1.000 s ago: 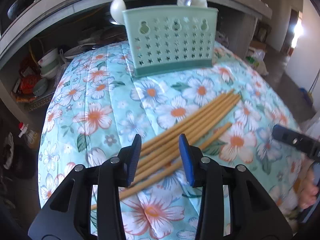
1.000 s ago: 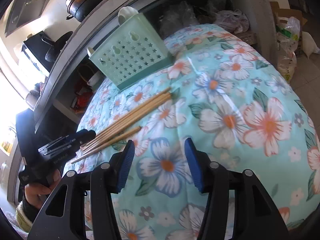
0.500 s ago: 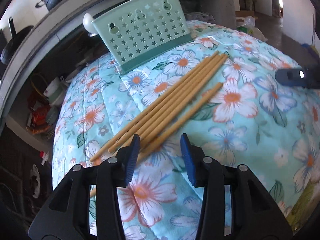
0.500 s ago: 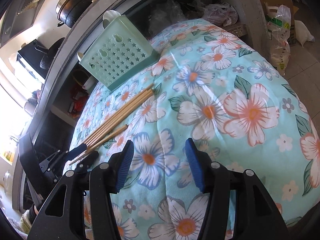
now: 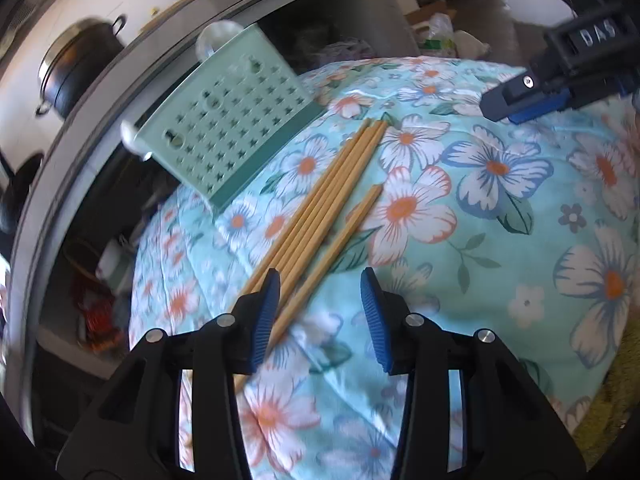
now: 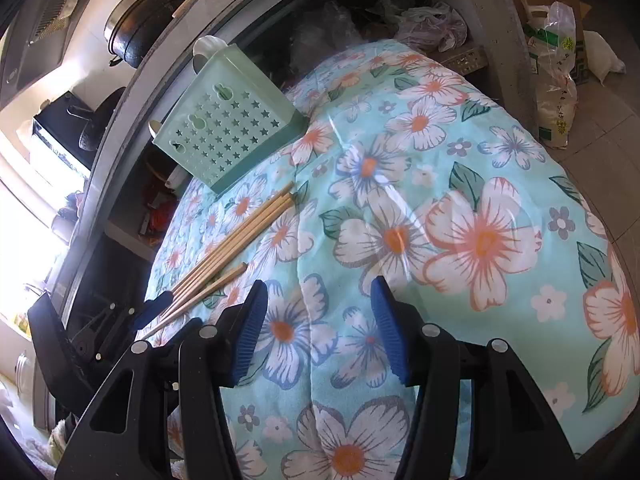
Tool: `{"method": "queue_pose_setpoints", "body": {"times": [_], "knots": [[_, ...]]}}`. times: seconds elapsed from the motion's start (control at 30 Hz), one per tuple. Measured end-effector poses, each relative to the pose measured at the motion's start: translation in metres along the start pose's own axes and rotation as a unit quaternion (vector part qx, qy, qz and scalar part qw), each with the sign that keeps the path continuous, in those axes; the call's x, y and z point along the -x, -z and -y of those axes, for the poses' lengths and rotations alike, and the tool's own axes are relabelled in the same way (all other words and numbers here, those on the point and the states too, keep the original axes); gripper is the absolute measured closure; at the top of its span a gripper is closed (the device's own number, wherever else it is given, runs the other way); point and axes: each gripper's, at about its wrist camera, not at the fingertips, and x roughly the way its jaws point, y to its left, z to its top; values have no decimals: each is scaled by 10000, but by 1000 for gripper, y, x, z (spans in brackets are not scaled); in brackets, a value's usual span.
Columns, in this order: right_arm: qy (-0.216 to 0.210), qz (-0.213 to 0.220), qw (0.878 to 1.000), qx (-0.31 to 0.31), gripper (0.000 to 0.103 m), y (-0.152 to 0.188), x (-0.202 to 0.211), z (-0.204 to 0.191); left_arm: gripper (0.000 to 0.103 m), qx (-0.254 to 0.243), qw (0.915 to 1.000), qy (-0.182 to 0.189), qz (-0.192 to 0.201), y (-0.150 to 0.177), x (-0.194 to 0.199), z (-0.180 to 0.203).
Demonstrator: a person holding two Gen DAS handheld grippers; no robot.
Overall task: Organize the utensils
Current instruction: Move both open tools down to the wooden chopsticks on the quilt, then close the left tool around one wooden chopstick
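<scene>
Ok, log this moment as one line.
stage: reaching | left tool: open, at near ends of chopsticks, none gripped | right tool: open, empty | holder: no chopsticks seen in it

Wooden chopsticks (image 5: pixel 320 208) flat in a loose bundle — just beside upright mint perforated holder (image 5: pixel 228 128).

Six wooden chopsticks (image 5: pixel 324 204) lay on the floral cloth (image 5: pixel 500 240): five bunched together, one slightly apart. One green perforated utensil holder (image 5: pixel 232 136) stood behind them. One black pot (image 6: pixel 140 24) sat above.
</scene>
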Motion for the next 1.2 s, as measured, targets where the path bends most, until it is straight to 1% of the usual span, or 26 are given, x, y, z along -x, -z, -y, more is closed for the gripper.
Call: {"method": "queue_pose_setpoints", "body": {"times": [0.07, 0.2, 0.23, 0.3, 0.43, 0.47, 0.53, 0.57, 0.63, 0.8, 1.0, 1.1, 1.2], "knots": [[9, -20, 10000, 9, 50, 0, -1, 0, 70, -323, 9995, 8, -30, -5, -8, 6], [38, -54, 10000, 29, 50, 1, -4, 0, 83, -847, 9964, 1, -47, -14, -22, 14], [39, -56, 10000, 37, 50, 1, -5, -1, 88, -897, 9959, 10, -64, -16, -25, 14], [39, -56, 10000, 42, 50, 1, -5, -1, 92, -921, 9957, 21, -99, -18, -29, 14], [26, -61, 10000, 51, 50, 1, -6, -1, 93, -945, 9954, 47, -118, -19, -25, 13], [27, -64, 10000, 63, 50, 1, -6, -1, 93, -930, 9955, 87, -134, -19, -22, 12], [23, -71, 9999, 85, 50, 1, -6, -1, 93, -834, 9959, 289, -173, -21, -12, 12], [14, -69, 9999, 82, 50, 1, -6, -1, 93, -760, 9960, 416, -198, -21, -7, 12], [-12, -69, 10000, 57, 50, 1, -6, 0, 92, -508, 9952, 783, -310, -23, -1, 10], [8, -92, 9999, 63, 50, 1, -8, 0, 90, -26, 9923, 1124, -516, -26, -8, 5], [-32, -90, 10000, 12, 50, 2, -7, 2, 87, 375, 9877, 1366, -657, -31, -18, 1], [-19, -99, 9999, 37, 50, 2, -8, 1, 87, 450, 9872, 1383, -660, -31, -21, 1], [-21, -111, 9999, 22, 50, 2, -8, 2, 87, 420, 9878, 1355, -647, -31, -22, 3]]}}
